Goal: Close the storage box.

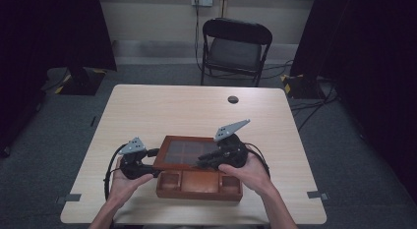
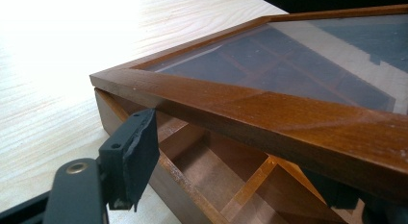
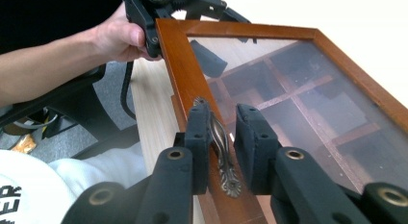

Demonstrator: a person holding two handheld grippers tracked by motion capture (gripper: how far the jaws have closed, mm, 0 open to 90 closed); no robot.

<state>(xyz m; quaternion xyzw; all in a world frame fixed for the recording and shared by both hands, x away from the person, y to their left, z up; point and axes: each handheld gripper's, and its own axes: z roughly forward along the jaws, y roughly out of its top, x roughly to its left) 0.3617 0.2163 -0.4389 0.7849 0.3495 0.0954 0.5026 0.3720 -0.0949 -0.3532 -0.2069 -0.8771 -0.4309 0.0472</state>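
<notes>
Light wood-grain table (image 1: 162,106), rounded corners, standing on grey carpet. Wooden compartment box (image 1: 199,186) with glass-paned lid rests on near half, centred. Small dark round cap (image 1: 233,99) set in tabletop near far edge.

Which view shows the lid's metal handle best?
The right gripper view: the handle lies close up between that hand-held gripper's jaws, on the lid's frame. In the high view the gripper covers that spot. The left gripper view shows the lid's corner and underside.

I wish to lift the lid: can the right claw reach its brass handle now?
Probably yes: the right claw straddles the brass handle on the lid frame, with nothing between its pads and it.
</notes>
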